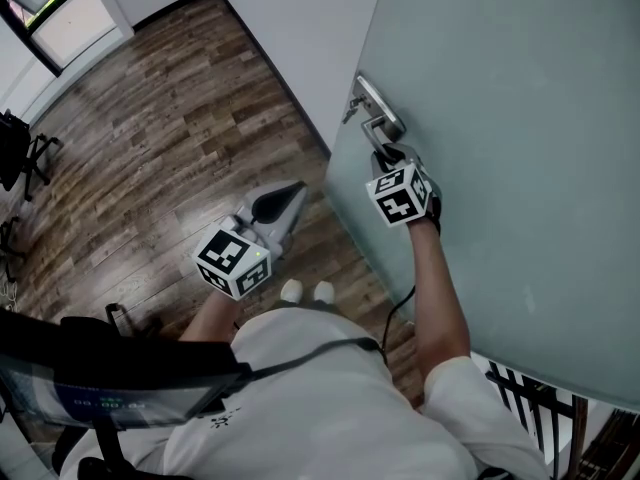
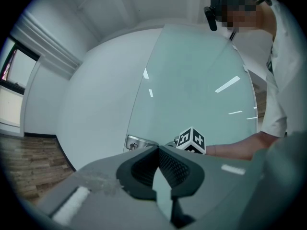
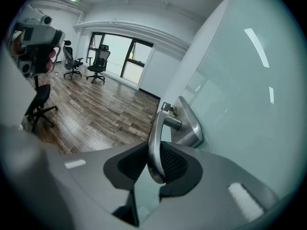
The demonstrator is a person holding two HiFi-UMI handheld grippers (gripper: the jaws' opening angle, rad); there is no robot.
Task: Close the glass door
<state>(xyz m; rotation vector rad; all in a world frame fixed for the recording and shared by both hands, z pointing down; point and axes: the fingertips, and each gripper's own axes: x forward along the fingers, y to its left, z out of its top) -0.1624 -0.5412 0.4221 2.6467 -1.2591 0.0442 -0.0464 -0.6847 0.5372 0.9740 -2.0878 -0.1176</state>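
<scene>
Right gripper (image 3: 154,146) is clamped on the lever handle (image 3: 157,126) of the glass door (image 1: 500,118), which stands open at my right. Left gripper (image 2: 157,150) has its jaws together on nothing and hangs idle. I judge the grasp done; swinging the door shut remains.

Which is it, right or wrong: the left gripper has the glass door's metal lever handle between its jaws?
Wrong in one respect: it is the right gripper, not the left, that has the glass door's metal lever handle between its jaws, with the pads against it. The right gripper view shows this. The left gripper is shut and empty.
</scene>
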